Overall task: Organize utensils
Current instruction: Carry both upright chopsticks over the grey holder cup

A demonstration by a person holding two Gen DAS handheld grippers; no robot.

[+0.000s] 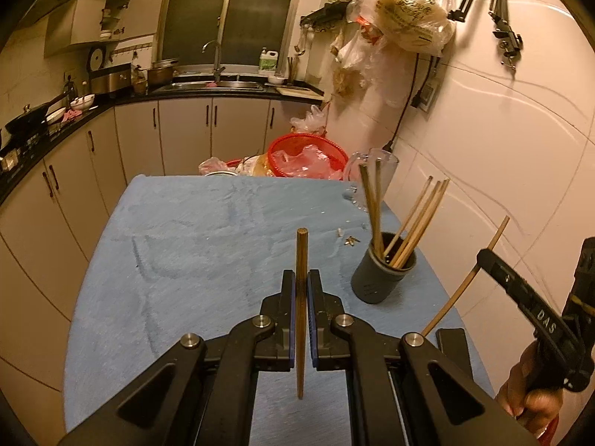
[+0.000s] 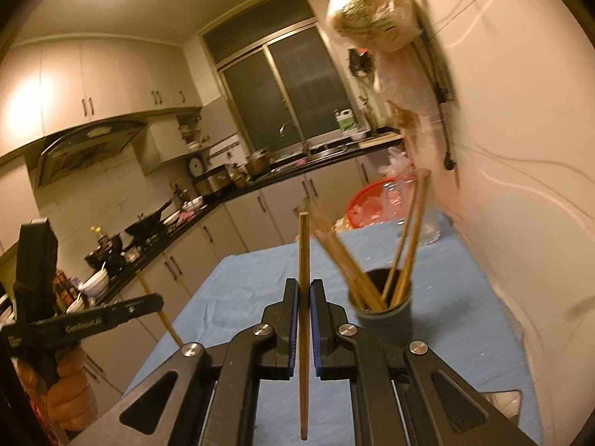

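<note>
The left hand-held gripper (image 1: 301, 290) was clamped on a dark brown wooden chopstick (image 1: 301, 260), held upright between its blue-padded jaws, with its lower tip hanging clear above the blue cloth-covered bench (image 1: 193, 230). The right hand-held gripper (image 2: 305, 299) was likewise closed on a lighter bamboo chopstick (image 2: 303, 245), also near vertical. In the left wrist view the dark grey cylindrical holder (image 1: 383, 277) stood on the bench at about two o'clock from the left gripper's tips, already carrying several bamboo chopsticks (image 1: 416, 219) splayed against its rim; in the right wrist view it lay at about one o'clock, just beside the jaws. A clear glass jug (image 1: 375, 165) stood farther back at the bench's far right edge.

Judged risks: the leaning sticks crowd the holder's mouth, so a descending chopstick could strike them or the rim and tip the light holder over. Each stick is pinched at one narrow point and might pivot or slip if its tip meets resistance. With both grippers converging on one opening, they could collide.
</note>
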